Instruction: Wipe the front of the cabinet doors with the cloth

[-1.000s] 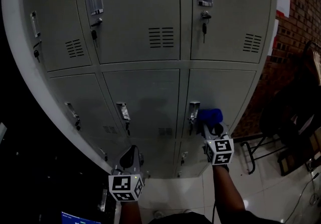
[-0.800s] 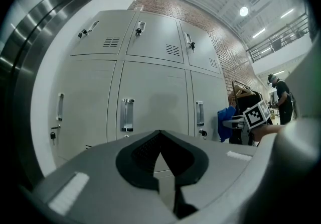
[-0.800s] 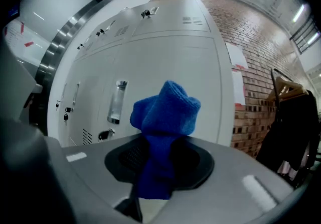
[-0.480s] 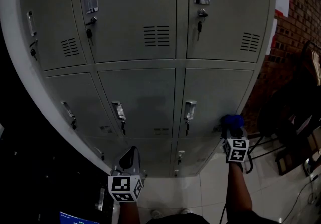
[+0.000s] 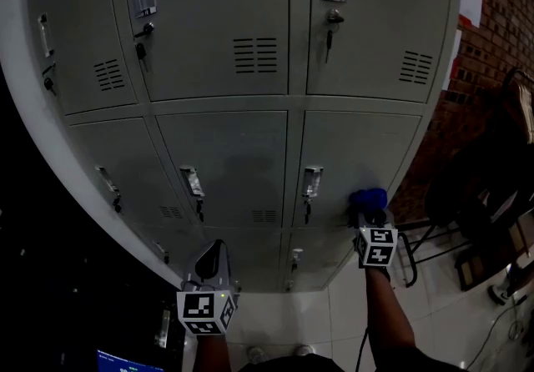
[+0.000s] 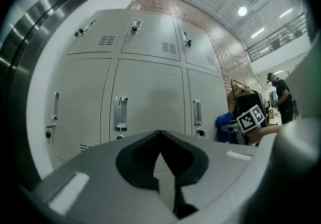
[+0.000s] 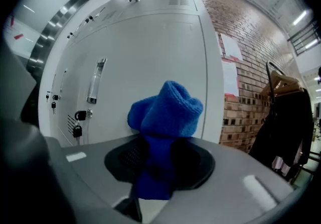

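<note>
A bank of grey metal cabinet doors fills the head view, each with a steel handle and a lock. My right gripper is shut on a bunched blue cloth, whose tip presses against the middle-row right door, right of its handle. In the right gripper view the cloth sticks out of the jaws toward that door. My left gripper hangs low before the bottom doors, shut and empty, apart from the cabinet.
A brick wall runs to the right of the cabinet. Dark clothing on a rack and a metal frame stand on the tiled floor at right. A person stands far off at right.
Over the second my right gripper carried the cloth from beside the door handle rightward and down across the door, then back slightly left and up. The left gripper stayed put.
</note>
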`<state>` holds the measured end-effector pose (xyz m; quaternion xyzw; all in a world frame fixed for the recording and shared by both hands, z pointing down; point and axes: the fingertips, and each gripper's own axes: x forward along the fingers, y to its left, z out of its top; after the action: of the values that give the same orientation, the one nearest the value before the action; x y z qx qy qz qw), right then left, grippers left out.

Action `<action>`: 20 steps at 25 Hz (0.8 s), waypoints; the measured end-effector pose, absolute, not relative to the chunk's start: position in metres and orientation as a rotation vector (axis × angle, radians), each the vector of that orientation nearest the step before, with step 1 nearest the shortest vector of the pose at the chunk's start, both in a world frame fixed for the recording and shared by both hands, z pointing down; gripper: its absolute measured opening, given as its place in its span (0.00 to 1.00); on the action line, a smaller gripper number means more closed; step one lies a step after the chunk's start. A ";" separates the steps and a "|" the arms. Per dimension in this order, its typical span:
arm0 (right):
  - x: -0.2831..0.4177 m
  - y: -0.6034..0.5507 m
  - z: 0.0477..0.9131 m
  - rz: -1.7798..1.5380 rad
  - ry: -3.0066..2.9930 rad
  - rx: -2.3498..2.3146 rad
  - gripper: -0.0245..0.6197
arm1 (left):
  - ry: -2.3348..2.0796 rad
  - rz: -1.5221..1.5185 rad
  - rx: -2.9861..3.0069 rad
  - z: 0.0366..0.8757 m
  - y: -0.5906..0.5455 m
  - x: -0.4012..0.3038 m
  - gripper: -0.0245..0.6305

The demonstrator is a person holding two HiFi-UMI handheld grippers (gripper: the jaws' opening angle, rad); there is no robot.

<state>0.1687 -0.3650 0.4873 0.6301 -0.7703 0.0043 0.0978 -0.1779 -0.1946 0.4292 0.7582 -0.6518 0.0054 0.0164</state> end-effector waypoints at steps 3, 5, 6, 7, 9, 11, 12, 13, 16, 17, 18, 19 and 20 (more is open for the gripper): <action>0.149 -0.362 0.483 0.015 -2.326 1.851 0.23 | -2.025 0.007 2.358 0.429 -0.193 -0.177 0.06; 0.136 -0.361 0.481 0.010 -2.354 1.827 0.23 | -2.029 0.001 2.355 0.428 -0.193 -0.178 0.06; 0.129 -0.360 0.481 0.004 -2.368 1.809 0.23 | -2.032 -0.003 2.354 0.428 -0.193 -0.179 0.06; 0.121 -0.359 0.480 0.002 -2.382 1.793 0.23 | -2.035 -0.005 2.353 0.427 -0.193 -0.179 0.06; 0.109 -0.357 0.481 0.005 -2.404 1.768 0.23 | -2.040 -0.006 2.352 0.427 -0.192 -0.180 0.06; 0.097 -0.356 0.480 0.003 -2.426 1.740 0.23 | -2.039 -0.008 2.353 0.428 -0.191 -0.181 0.06; 0.091 -0.356 0.480 0.000 -2.435 1.723 0.23 | -2.039 -0.008 2.352 0.428 -0.191 -0.181 0.06; 0.085 -0.355 0.480 -0.001 -2.443 1.706 0.23 | -2.041 -0.004 2.349 0.428 -0.189 -0.182 0.06; 0.068 -0.351 0.481 -0.011 -2.457 1.665 0.23 | -2.048 0.000 2.339 0.429 -0.186 -0.186 0.06; 0.062 -0.351 0.481 -0.023 -2.460 1.649 0.23 | -2.050 -0.001 2.337 0.429 -0.186 -0.187 0.06; 0.056 -0.351 0.480 -0.037 -2.463 1.631 0.23 | -2.050 0.001 2.336 0.430 -0.186 -0.187 0.06; 0.048 -0.350 0.480 -0.046 -2.468 1.613 0.23 | -2.049 0.006 2.333 0.431 -0.185 -0.187 0.06; 0.041 -0.350 0.480 -0.049 -2.476 1.598 0.23 | -2.046 0.014 2.329 0.433 -0.185 -0.187 0.06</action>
<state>0.0406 -0.3499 0.4804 0.5396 -0.8362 -0.0165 0.0969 -0.1870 -0.1853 0.4333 0.7511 -0.6599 0.0045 0.0207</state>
